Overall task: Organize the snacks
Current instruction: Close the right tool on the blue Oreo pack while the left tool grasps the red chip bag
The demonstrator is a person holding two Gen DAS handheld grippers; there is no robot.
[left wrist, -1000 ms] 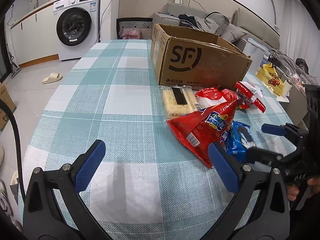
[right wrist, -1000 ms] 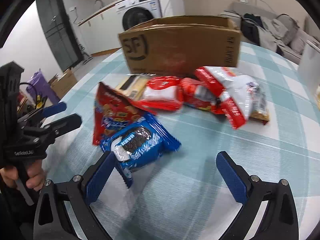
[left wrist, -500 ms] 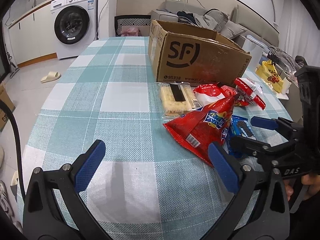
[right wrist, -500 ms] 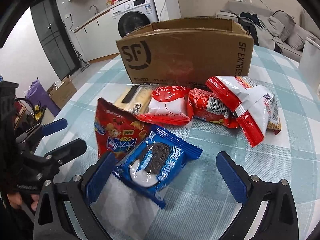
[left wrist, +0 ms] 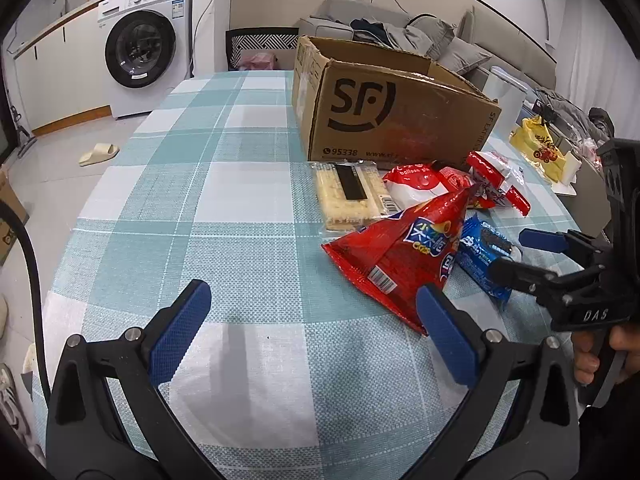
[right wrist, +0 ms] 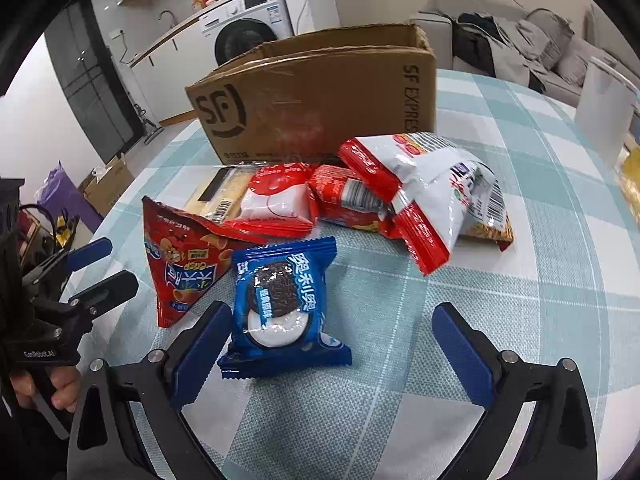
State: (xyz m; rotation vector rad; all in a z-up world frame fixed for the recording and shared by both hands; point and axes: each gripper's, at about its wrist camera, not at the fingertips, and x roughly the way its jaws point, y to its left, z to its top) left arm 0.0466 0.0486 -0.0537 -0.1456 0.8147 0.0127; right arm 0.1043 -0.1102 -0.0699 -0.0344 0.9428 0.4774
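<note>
Both pairs of fingers (left wrist: 444, 332) (right wrist: 460, 344) are spread over the checked bench (left wrist: 240, 208). A washing machine (left wrist: 146, 44) and sofa (left wrist: 440, 40) stand behind the cardboard box (left wrist: 392, 120).

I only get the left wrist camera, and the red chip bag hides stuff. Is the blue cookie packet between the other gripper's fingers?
Observer: Yes. The blue cookie packet lies flat between the fingers of the open right gripper, close to the left finger, not gripped.
Operator: Is anything on top of it?
Observer: Nothing. The red chip bag sits against its left side.
Operator: What's hiding under the white-and-red bag?
Observer: A flat brown-edged packet peeks out beneath the white-and-red bag.
</note>
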